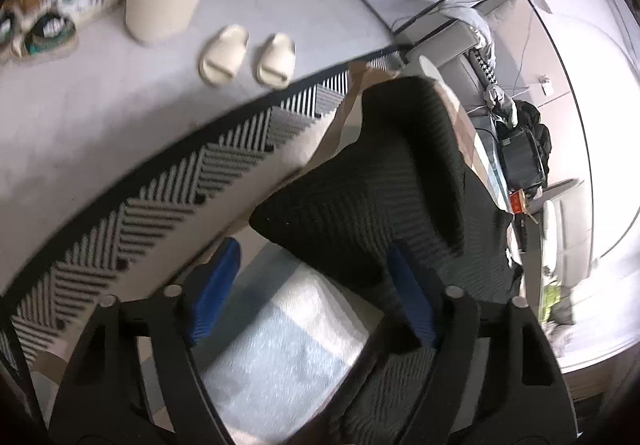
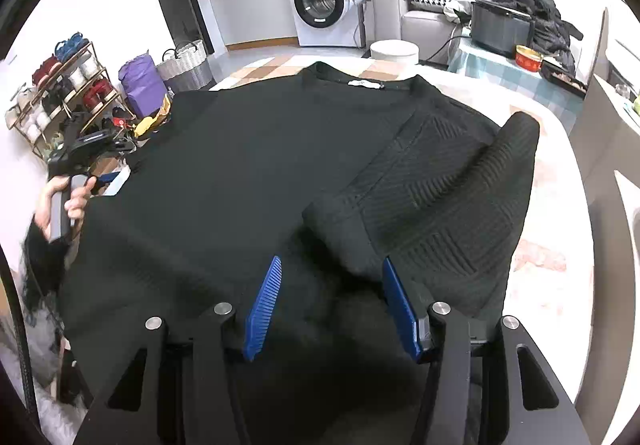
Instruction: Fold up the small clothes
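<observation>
A black knit sweater (image 2: pixel 260 165) lies spread flat on the table (image 2: pixel 552 181), its neck label (image 2: pixel 364 84) at the far side. Its right sleeve (image 2: pixel 440 197) is folded inward across the body. My right gripper (image 2: pixel 332 297) hovers open over the near hem, its blue pads apart and not pressing cloth. In the left wrist view, the sweater (image 1: pixel 380 173) ends in a corner that reaches in between the blue pads of my left gripper (image 1: pixel 314 293), which stand wide apart. A hand (image 2: pixel 68 201) holds that left gripper (image 2: pixel 106 178) at the sweater's left edge.
Beyond the table's left edge lie a striped rug (image 1: pixel 160 213), two pale slippers (image 1: pixel 224 55), a full bin (image 1: pixel 160 1). A shoe rack (image 2: pixel 60 93), wicker basket (image 2: pixel 186 65), washing machine (image 2: pixel 324 5) and sofa (image 2: pixel 424 21) stand farther off. A black box (image 2: pixel 500 29) sits on a side table.
</observation>
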A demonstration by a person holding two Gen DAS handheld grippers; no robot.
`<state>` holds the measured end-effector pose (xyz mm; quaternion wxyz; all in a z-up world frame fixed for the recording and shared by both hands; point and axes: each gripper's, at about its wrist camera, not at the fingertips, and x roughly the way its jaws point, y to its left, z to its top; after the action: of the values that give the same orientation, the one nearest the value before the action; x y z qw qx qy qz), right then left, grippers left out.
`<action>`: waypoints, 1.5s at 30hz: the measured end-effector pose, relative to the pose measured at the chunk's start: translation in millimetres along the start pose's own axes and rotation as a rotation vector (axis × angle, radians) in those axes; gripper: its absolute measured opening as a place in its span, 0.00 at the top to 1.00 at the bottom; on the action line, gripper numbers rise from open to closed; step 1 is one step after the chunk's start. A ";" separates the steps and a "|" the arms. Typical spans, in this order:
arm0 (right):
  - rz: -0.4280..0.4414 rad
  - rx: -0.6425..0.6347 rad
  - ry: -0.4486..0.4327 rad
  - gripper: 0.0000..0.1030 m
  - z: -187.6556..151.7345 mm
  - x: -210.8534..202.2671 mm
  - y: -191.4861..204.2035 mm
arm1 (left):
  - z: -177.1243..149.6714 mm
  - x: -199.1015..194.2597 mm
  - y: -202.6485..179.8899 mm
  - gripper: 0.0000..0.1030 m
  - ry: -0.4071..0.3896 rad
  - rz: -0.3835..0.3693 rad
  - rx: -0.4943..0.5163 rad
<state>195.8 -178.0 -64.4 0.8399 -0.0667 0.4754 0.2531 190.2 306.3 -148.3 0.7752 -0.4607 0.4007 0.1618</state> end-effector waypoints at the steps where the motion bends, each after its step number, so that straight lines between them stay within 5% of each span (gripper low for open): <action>1: -0.003 0.002 -0.002 0.48 -0.5 0.5 0.3 | 2.5 5.9 3.5 0.34 0.016 -0.005 -0.022; 3: 0.002 0.007 -0.005 0.48 -2.9 -2.4 1.7 | 6.1 14.6 7.8 0.41 0.027 -0.032 -0.053; 8: -0.008 0.025 -0.013 0.48 -9.5 -6.0 0.5 | 8.9 14.5 -1.5 0.91 -0.063 -0.047 -0.035; 9: -0.011 0.031 -0.013 0.48 -10.4 -6.4 0.0 | 7.9 10.6 -7.3 0.95 -0.096 -0.036 -0.011; 15: -0.021 0.055 -0.021 0.48 -18.6 -13.2 -3.4 | -6.2 -35.2 -65.2 0.97 -0.262 -0.028 0.167; 19: -0.028 0.059 -0.028 0.48 -23.3 -21.0 -3.9 | -32.9 -55.8 -142.0 0.97 -0.324 -0.061 0.405; 21: -0.033 0.063 -0.034 0.48 -25.2 -25.7 -5.0 | -57.6 -51.6 -184.3 0.97 -0.291 -0.094 0.552; 24: -0.040 0.077 -0.039 0.48 -30.6 -31.5 -8.4 | -103.4 -21.8 -237.0 0.96 -0.117 -0.130 0.774; 28: -0.048 0.091 -0.038 0.48 -36.3 -34.8 -12.1 | -155.1 23.2 -256.7 0.79 0.085 -0.039 0.956; 30: -0.050 0.102 -0.044 0.47 -38.6 -37.0 -13.6 | -161.0 24.8 -247.1 0.72 0.106 -0.076 0.934; 32: -0.047 0.103 -0.043 0.47 -38.3 -37.3 -12.8 | -159.0 19.9 -236.0 0.51 0.136 -0.120 0.895; 34: -0.048 0.097 -0.043 0.47 -38.2 -37.6 -11.5 | -152.6 9.1 -226.3 0.41 0.117 -0.138 0.850; 40: -0.035 0.102 -0.053 0.47 -39.7 -37.6 -10.8 | -105.0 5.7 -191.6 0.35 0.023 -0.114 0.660; 45: -0.033 0.121 -0.053 0.46 -44.2 -38.4 -14.8 | -75.5 22.7 -164.9 0.35 0.033 -0.122 0.505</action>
<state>153.0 -220.2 -58.1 0.8588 -0.0169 0.4663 0.2114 271.0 153.6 -88.6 0.8675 -0.2783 0.4124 0.0019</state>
